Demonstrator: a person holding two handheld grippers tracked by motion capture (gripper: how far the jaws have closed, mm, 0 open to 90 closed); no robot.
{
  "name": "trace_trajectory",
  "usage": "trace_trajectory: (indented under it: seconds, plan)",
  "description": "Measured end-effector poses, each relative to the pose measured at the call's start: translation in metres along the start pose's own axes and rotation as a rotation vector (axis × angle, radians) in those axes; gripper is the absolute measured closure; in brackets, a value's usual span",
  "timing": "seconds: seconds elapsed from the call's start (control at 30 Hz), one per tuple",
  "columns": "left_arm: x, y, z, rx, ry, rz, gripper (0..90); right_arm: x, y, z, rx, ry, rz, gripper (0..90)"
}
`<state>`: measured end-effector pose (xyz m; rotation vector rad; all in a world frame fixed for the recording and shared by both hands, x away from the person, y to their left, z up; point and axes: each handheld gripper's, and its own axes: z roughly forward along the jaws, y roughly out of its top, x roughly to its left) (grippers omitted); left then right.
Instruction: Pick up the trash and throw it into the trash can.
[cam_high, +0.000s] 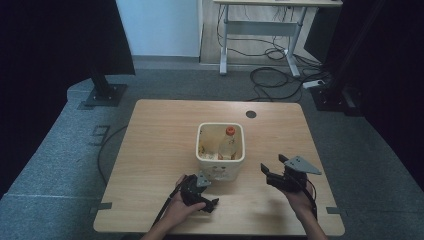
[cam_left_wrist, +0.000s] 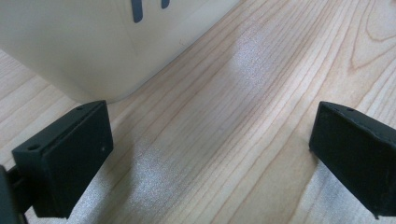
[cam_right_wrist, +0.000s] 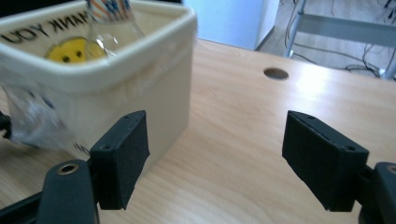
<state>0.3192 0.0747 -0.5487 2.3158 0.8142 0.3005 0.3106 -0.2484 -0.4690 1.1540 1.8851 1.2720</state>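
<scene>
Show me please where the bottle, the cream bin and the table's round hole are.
bottle (cam_high: 230, 131): high view, on its orange cap.
cream bin (cam_high: 220, 162): high view, on its near rim.
round hole (cam_right_wrist: 275, 73): right gripper view, on its middle.

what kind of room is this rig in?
Likely a lab or office set up for recording, not a home: grey carpet, a height-adjustable desk frame with loose cables and a power strip on the floor, and black curtains on both sides.

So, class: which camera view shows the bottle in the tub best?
The high view: the whole bottle, orange cap up, stands inside the cream tub. The right gripper view catches part of its clear body above the rim. The left gripper view shows the tub's outer wall.
</scene>
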Motion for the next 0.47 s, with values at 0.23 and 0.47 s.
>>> trace_trajectory:
  seconds: [0.23,0.47]
  plan:
    - [-0.0001,0.0000,0.0001,0.000,0.001,-0.001,0.0,-0.0066,-0.0162,-0.0006,0.040,-0.014,0.019,22.8]
    - [-0.0001,0.0001,0.0000,0.000,0.001,-0.001,0.0,-0.0058,-0.0171,0.0002,0.040,-0.016,0.010,22.8]
